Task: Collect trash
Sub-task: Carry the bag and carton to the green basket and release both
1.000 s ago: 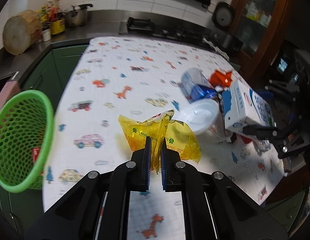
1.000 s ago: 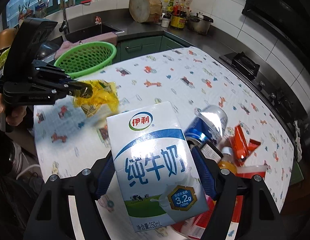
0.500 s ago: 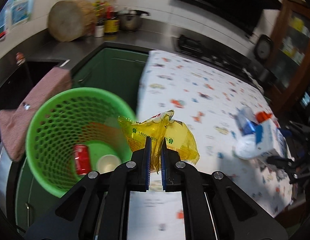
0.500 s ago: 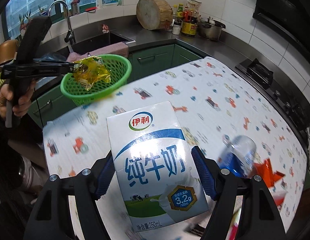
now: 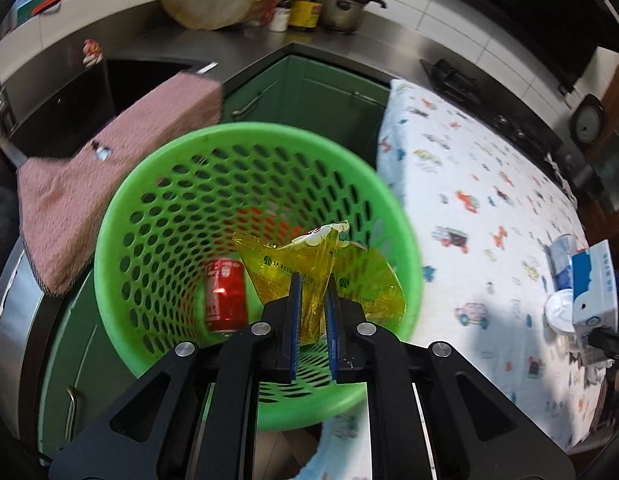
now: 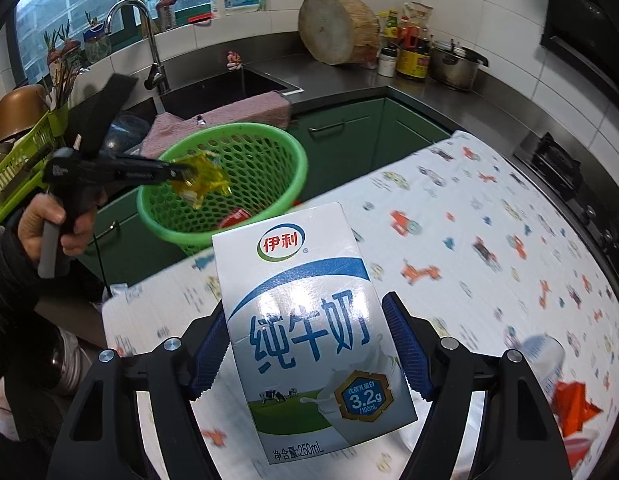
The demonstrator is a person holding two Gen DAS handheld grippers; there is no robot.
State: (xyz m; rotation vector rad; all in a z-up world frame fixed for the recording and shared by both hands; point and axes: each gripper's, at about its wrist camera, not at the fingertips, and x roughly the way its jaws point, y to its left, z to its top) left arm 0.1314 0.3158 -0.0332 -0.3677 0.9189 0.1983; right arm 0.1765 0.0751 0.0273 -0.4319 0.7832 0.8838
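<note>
White milk carton upright lengthwise

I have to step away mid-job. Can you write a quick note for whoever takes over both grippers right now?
Left gripper: jaws starting to open, crinkled yellow plastic wrapper still between them, over the green perforated plastic basket.
Right gripper: shut on the white-and-blue milk carton, above the cartoon-print tablecloth.
Done: red drink can lies in the basket.
Left: let the wrapper fall, bin the carton, then fetch the blue-and-silver can and red wrapper at the table's far end.
</note>
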